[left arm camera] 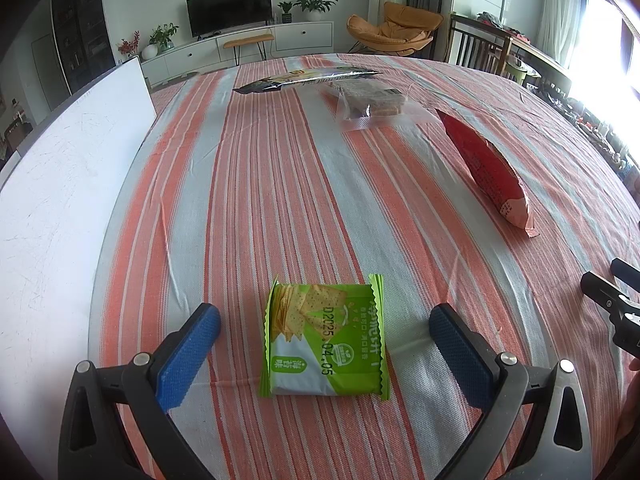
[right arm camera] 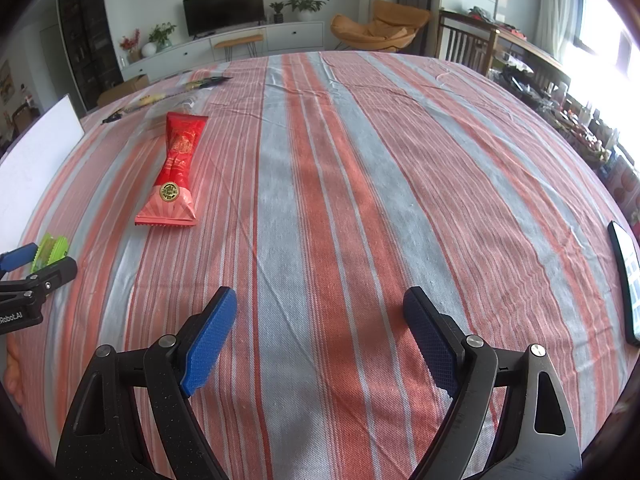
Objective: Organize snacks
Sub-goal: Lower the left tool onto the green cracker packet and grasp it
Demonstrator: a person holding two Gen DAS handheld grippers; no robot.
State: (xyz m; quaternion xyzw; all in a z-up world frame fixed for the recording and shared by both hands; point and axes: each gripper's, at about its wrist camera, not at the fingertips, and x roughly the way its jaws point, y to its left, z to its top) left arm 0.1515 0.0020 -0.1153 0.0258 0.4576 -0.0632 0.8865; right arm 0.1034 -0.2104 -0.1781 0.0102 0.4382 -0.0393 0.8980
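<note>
While both grippers hang over the striped tabletop (right arm camera: 320, 168), conditions are as follows.

Green cracker packet (left arm camera: 325, 338): lies flat on the tabletop, between the blue pads (left arm camera: 188, 354) of the left gripper (left arm camera: 325, 320) but touching neither.

Left gripper jaws: wide apart, one pad on each side of the packet, nothing held.

Red snack pouch (right arm camera: 176, 168): lies flat further out, well apart from the green packet and to the left of the right gripper (right arm camera: 320, 316).

Clear-wrapped bar (left arm camera: 370, 106): far end of the tabletop, just beside the dark foil packet (left arm camera: 304, 80).

Right gripper jaws: wide apart over bare cloth, nothing between them.

White board (left arm camera: 60, 184): lies along the left edge of the tabletop; its purpose cannot be told.

Phone (right arm camera: 628, 280): lies at the right edge, clear of the snacks.

Likely step: closing the left jaws on the green packet.

Risk, slip: the packet is thin and flat, so pads closing above it would slide over the wrapper and miss.

Risk, cloth: pads set too low could pinch the cloth and drag it, shifting the other snacks.

Risk, crushing: a hard squeeze could break the crackers inside.

Risk, collision: the grippers are near each other, so a sideways reach could knock them together.
</note>
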